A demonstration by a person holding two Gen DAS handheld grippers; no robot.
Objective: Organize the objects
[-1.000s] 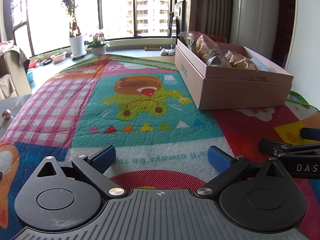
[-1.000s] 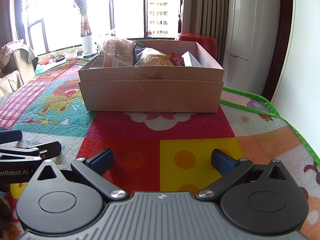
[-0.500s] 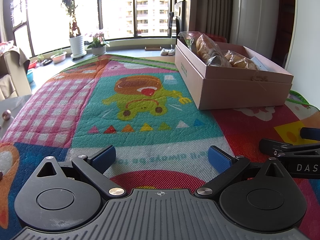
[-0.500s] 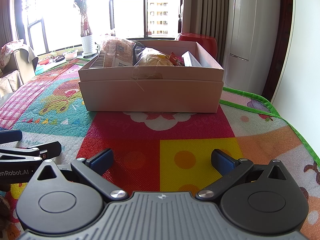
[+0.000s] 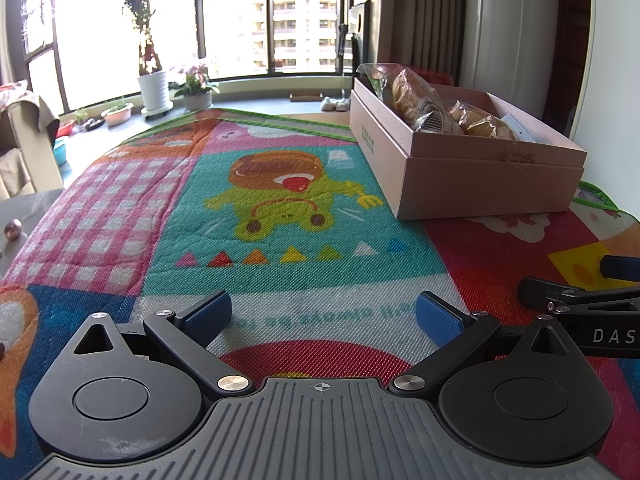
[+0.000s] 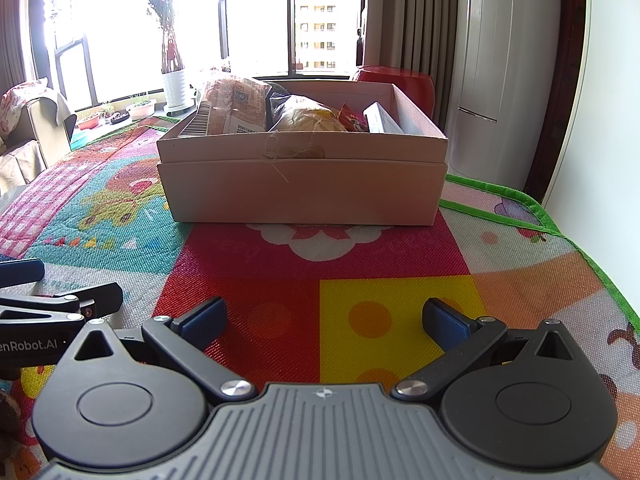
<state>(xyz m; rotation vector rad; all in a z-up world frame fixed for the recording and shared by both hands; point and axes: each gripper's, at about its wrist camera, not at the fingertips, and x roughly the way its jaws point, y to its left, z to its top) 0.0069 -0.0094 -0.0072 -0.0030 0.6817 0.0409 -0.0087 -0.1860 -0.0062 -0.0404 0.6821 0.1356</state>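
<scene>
Jaws of left gripper (image 5: pixel 323 314) and right gripper (image 6: pixel 325 318) spread wide and empty above colourful play mat (image 5: pixel 280 240); pink cardboard box of packaged snacks (image 6: pixel 300 176) at twelve o'clock of right gripper.

Boxes: one pink cardboard box (image 6: pixel 300 184) is sitting on the mat.
Mats: one colourful play mat (image 5: pixel 280 208) is covering the surface.
Packets in the box: at least four are showing.
Grippers: two, left gripper (image 5: pixel 322 314) and right gripper (image 6: pixel 324 322), each showing two blue fingers (image 6: pixel 204 320).
Potted plants: several are lining the window.
</scene>
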